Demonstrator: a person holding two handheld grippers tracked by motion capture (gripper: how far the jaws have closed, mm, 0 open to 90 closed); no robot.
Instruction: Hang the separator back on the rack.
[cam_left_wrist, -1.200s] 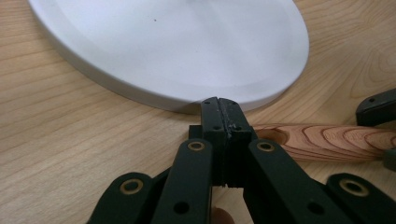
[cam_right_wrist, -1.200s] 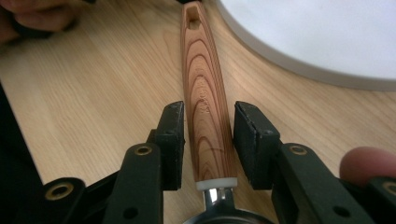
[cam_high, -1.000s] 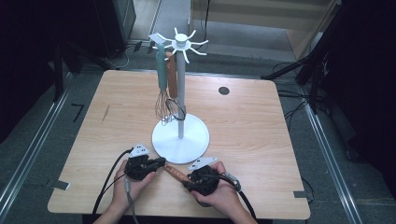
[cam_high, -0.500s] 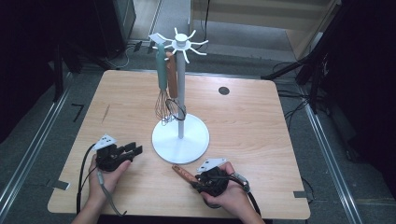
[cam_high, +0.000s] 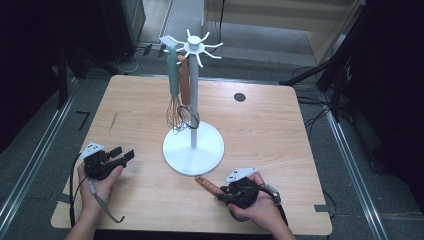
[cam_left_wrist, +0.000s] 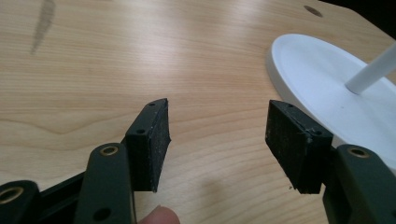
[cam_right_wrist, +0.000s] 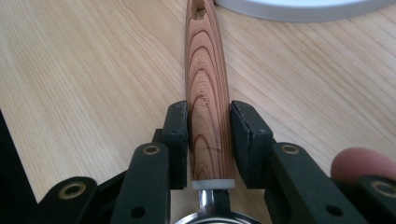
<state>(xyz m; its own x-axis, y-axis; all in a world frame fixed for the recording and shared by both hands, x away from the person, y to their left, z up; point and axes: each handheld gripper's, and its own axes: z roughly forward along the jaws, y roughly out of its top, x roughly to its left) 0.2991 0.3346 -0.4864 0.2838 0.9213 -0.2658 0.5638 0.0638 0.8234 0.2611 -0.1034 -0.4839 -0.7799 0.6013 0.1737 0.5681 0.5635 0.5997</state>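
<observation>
One wooden table (cam_high: 280, 135); one white stand (cam_high: 192, 107) with one round base (cam_high: 200, 152); two whisks hang on it, one with a green handle (cam_high: 173, 75), one with a brown handle (cam_high: 184, 80); one more tool with a wooden handle (cam_high: 209, 185); two grippers, left gripper (cam_high: 126, 153) and right gripper (cam_high: 220, 195); two hands.

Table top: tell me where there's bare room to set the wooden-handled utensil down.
Free: the table between the stand's white base and the right edge, and the far left corner. Crowded: the near edge, with the left gripper and the right gripper holding the wooden-handled utensil.
</observation>
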